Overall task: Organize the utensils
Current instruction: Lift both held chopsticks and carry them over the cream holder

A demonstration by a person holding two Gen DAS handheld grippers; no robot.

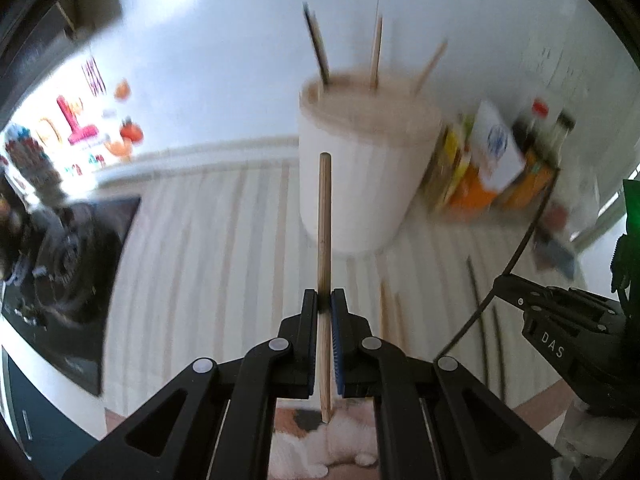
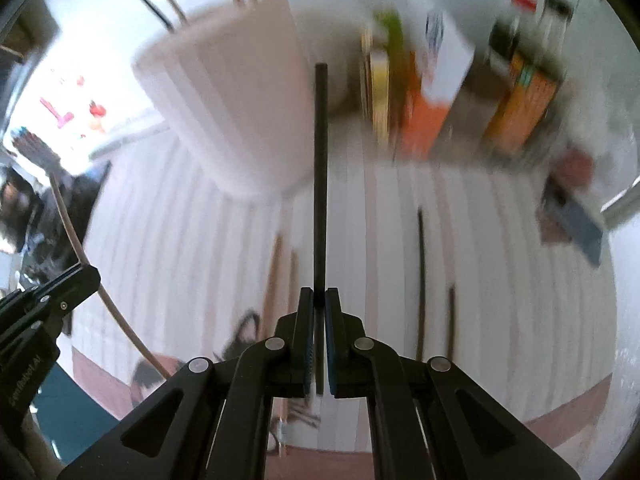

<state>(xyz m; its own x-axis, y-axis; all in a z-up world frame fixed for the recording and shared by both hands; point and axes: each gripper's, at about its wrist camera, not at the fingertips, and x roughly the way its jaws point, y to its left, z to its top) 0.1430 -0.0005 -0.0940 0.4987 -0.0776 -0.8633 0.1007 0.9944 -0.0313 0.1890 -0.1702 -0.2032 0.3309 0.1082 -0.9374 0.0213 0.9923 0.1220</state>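
My left gripper is clamped on a wooden chopstick that stands upright between its pads, its tip in front of the white holder. My right gripper is pinched narrow on a black chopstick, also upright, beside the same holder.

The holder stands on the striped mat and has one black and several wooden chopsticks poking out of its top.

The left view shows a stove at the mat's edge; the right view shows loose chopsticks lying on the mat, and blurred boxes behind.
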